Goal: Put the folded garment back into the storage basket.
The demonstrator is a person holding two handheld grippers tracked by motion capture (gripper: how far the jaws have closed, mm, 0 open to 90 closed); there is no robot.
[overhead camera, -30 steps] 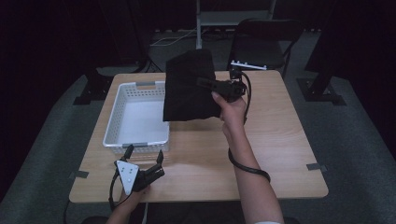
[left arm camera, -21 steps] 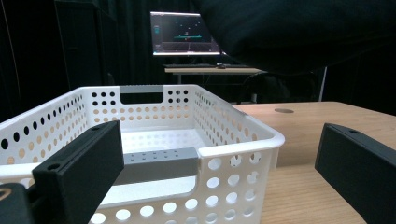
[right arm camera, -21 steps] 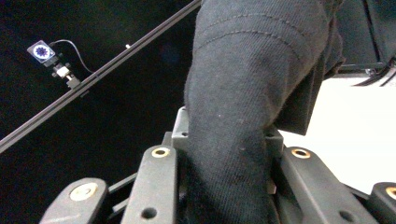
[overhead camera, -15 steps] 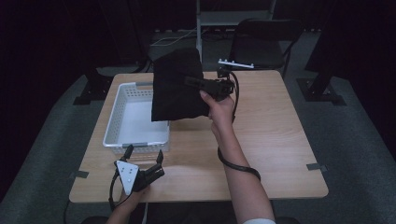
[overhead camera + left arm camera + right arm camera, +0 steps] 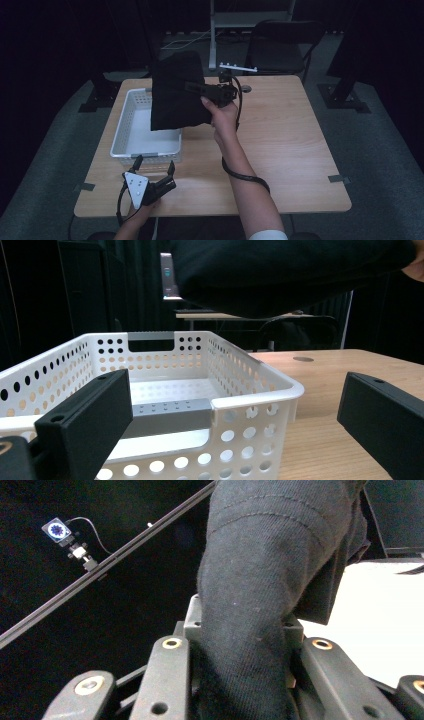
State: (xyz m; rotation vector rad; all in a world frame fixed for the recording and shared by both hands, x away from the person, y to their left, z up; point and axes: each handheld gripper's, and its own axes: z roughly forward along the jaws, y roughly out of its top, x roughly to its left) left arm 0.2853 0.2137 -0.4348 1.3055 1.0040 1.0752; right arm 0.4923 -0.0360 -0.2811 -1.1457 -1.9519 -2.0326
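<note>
Right gripper view: ribbed black cloth (image 5: 260,580) between fingers (image 5: 167,680).

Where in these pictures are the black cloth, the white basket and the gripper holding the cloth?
black cloth (image 5: 177,97), high view, middle of hanging fabric.
white basket (image 5: 250,395), left gripper view, near rim.
right gripper (image 5: 192,87), high view, jaws clamping the cloth.

We hold the right gripper (image 5: 192,88) raised, forearm stretched forward from the bottom edge, hand (image 5: 222,111) wrapped around its body, jaws pointing left and clamped shut on a fold of cloth (image 5: 270,580). The left gripper (image 5: 155,165) sits low at the near edge, hand (image 5: 135,212) beneath it, jaws spread wide apart with nothing between them.
</note>
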